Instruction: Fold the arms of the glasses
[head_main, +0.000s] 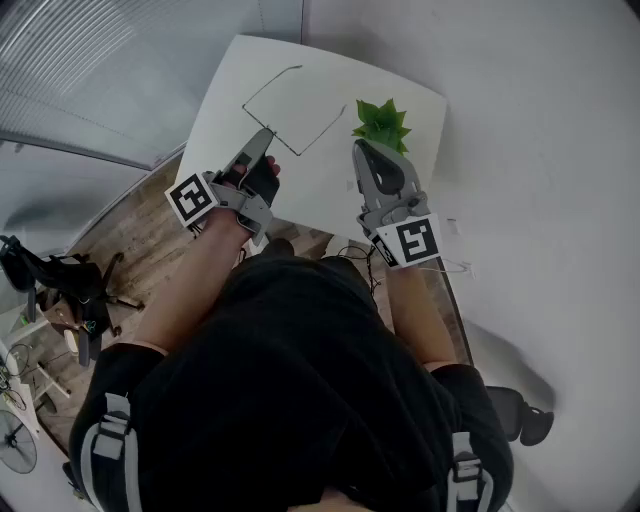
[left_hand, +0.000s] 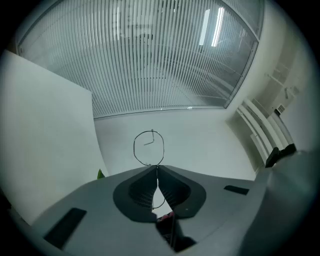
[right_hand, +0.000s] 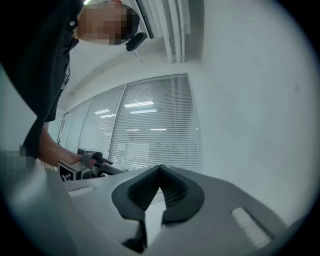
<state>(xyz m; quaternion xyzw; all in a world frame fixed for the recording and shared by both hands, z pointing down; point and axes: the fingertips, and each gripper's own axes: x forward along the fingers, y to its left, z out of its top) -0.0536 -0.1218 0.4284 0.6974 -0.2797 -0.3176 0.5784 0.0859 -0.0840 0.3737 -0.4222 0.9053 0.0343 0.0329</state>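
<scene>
The glasses (head_main: 272, 86) are a thin dark wire frame, held up over the white table (head_main: 320, 190). My left gripper (head_main: 268, 133) is shut on the wire. In the left gripper view one round lens loop (left_hand: 148, 147) stands just beyond the closed jaw tips of the left gripper (left_hand: 157, 168), and the wire runs on down between the pads. My right gripper (head_main: 362, 148) hovers to the right of the glasses, apart from them, next to the plant. In its own view the right gripper (right_hand: 160, 168) is shut with nothing between its jaws.
A small green plant (head_main: 382, 122) stands on the table's right side, right by the right gripper; a leaf (left_hand: 100, 174) shows in the left gripper view. Window blinds (left_hand: 150, 60) lie beyond the table. A wooden floor (head_main: 130, 250) and a dark stand (head_main: 60, 285) are at the left.
</scene>
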